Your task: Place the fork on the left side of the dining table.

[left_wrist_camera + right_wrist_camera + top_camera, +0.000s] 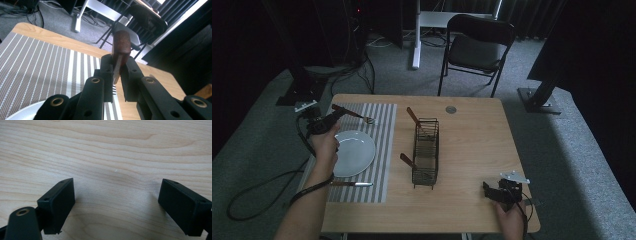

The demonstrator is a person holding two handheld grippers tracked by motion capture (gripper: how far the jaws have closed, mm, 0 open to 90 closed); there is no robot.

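While a person sits at the near edge of a pale wooden desk (472, 130), each hand works 1 black hand-held gripper. At the left, the left hand-held gripper (333, 118) is raised above the far left corner of a grey striped placemat (384, 145), its jaws pinched tight on a fork (354, 114) with a dark wooden handle. From above, the fork runs level from the jaws out to the right, and its metal tines hang over the placemat, just beyond the far rim of a round white plate (357, 155). Seen along the left hand-held gripper's own jaws, the wooden handle (121, 45) sticks up past the jaw tips, with the tines low between them. A knife (352, 184) with a dark handle lies flat on the placemat, just beside the near rim of the plate. Right of the placemat, at mid desk, stands a narrow black wire caddy (426, 152) with 2 more wooden-handled utensils leaning in it. At the near right corner of the desk, the right hand-held gripper (492, 192) rests low with its jaws spread wide and nothing between them; its own camera looks at bare wood grain between the 2 black pads (61, 200). Beyond the desk, a black folding chair (477, 45) stands on grey carpet.
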